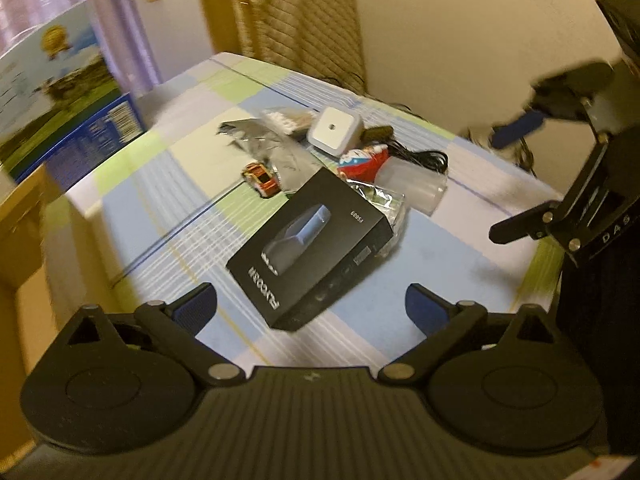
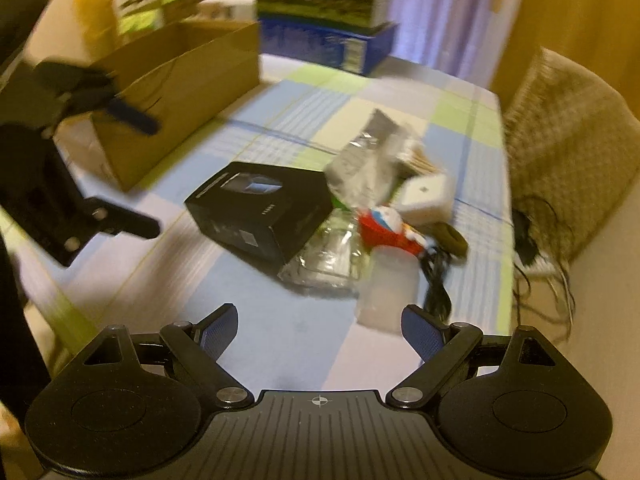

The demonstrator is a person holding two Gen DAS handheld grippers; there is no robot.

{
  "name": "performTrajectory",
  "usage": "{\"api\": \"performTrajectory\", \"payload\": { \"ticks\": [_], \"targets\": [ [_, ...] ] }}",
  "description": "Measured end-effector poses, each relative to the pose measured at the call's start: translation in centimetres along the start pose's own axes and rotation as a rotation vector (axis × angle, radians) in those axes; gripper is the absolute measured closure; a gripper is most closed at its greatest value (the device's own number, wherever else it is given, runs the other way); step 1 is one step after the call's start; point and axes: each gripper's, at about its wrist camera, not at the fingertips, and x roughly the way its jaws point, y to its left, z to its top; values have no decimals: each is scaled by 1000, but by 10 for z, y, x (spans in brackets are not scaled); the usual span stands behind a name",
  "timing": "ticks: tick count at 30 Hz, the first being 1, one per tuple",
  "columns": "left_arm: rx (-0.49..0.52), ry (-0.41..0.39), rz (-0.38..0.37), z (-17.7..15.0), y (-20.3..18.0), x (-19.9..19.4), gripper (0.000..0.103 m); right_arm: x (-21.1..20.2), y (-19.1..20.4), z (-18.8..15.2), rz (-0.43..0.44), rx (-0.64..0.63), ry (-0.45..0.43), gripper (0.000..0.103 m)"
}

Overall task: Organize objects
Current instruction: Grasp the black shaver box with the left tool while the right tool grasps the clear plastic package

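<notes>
While both views are smearing with motion blur, the left gripper (image 1: 310, 304) and right gripper (image 2: 320, 326) are hovering over the checked tabletop (image 1: 160, 200) with fingers spread wide, gripping nothing. Clutter is sitting bunched mid-tabletop: a black product box (image 1: 308, 248) is leaning on a crinkled clear wrapper (image 2: 332, 256), with a toy car (image 1: 261, 178), white square adapter (image 1: 334, 130), red-and-white wrapped candy (image 2: 390, 226), translucent cup (image 2: 386, 288) and black cable (image 1: 420, 158) crowding just beside it. An open cardboard box (image 2: 176, 92) is standing well apart near the tabletop edge.
</notes>
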Motion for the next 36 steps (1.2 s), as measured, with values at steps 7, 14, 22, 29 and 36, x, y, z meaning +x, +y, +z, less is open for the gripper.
{"api": "performTrajectory", "payload": {
  "ticks": [7,14,22,29,36],
  "targets": [
    [221,50,-62,19,7,39,6,29,-7,15,41,-148,49,16],
    [341,127,-163,35,15,82,6,54,-13,20,75,-217,94,16],
    [429,187,-245,48,17,113,9,72,-19,23,82,-208,120,16],
    [349,236,-252,50,23,119,17,85,-27,25,76,-112,132,16],
    [8,328,-86,26,39,104,17,94,-36,32,46,14,114,16]
  ]
}}
